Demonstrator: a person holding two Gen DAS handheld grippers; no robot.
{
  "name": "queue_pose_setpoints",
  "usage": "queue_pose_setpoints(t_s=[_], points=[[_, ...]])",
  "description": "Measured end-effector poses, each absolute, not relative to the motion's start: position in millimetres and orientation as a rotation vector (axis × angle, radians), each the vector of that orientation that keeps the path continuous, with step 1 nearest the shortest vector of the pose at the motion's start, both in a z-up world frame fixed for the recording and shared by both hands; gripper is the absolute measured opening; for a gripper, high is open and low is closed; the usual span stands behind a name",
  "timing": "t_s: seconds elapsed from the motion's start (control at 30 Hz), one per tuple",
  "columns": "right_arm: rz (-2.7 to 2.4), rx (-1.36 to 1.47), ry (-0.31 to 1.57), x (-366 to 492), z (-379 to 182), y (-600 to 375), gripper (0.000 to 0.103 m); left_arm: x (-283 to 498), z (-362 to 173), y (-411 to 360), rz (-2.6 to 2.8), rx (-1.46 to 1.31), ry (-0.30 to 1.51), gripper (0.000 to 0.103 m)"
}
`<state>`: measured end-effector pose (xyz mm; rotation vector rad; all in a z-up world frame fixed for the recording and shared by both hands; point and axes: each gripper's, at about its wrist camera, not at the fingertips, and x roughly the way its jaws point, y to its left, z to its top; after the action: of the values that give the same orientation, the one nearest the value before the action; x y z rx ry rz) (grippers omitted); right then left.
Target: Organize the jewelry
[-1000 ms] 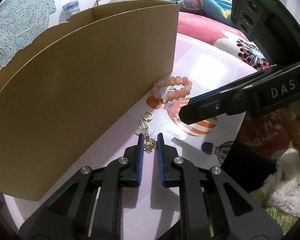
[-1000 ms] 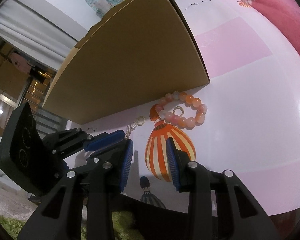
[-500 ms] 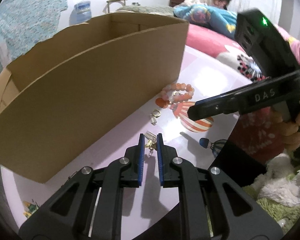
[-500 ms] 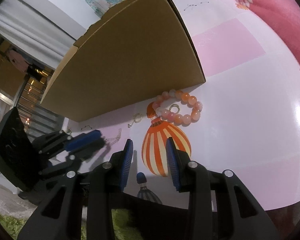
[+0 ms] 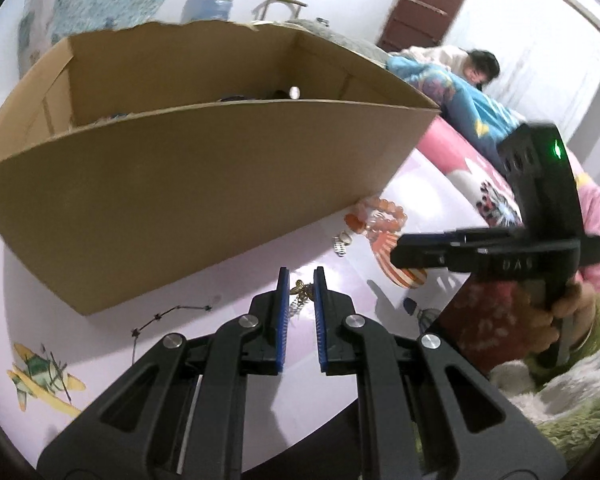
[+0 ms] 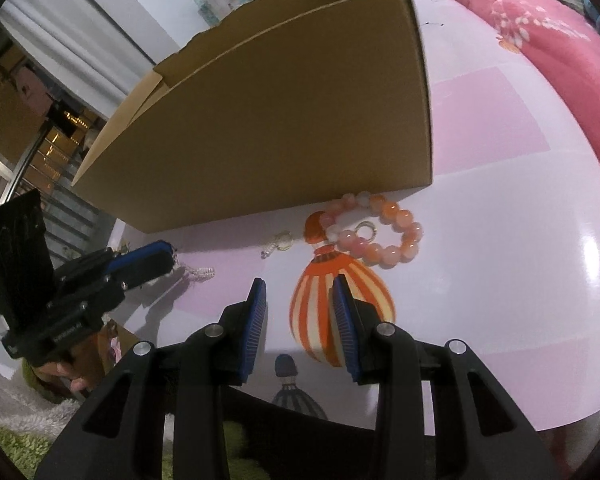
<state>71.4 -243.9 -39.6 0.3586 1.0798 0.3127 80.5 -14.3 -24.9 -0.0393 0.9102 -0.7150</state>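
Observation:
My left gripper (image 5: 301, 280) is shut on a small gold charm piece (image 5: 302, 290) and holds it above the table, in front of the open cardboard box (image 5: 204, 184). A few small items show inside the box. A pink-orange bead bracelet (image 6: 384, 232) lies by the box's right corner, with a small ring (image 6: 367, 229) inside it. A clear earring (image 6: 279, 242) lies left of it. My right gripper (image 6: 300, 296) is open and empty above the balloon print. The bracelet also shows in the left wrist view (image 5: 380, 216).
A thin dark chain (image 5: 156, 320) lies on the pink tablecloth (image 6: 500, 280) by the box's front left corner. A clear piece (image 6: 202, 273) dangles under the left gripper (image 6: 140, 262). Green shaggy rug lies below the table edge. A person lies on a bed behind.
My left gripper has risen and pulled back with the gold piece, so the box's inside now shows. My right gripper has hardly moved.

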Motion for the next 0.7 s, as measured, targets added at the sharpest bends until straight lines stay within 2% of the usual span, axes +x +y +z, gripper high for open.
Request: queue_pose_setpoints(t_s=[0.1,0.27,0.43,0.7], points=[[0.325,0.361,1.087,71,-41,-242,0.034,85,-27,-5,-0.706,-0.101,0.934,0.011],[0.333,0.358,1.089,73,-43,-237,0.034,83,-13,5,-0.740,-0.182,0.877,0.009],[0.338,0.368,1.089,75,-43,-239,0.034,89,-37,12,-0.631,-0.144,0.962,0.009],[0.367,0.361,1.096,79,-44,-219,0.034,70,-39,3,-0.619,-0.027,0.952,0.010]])
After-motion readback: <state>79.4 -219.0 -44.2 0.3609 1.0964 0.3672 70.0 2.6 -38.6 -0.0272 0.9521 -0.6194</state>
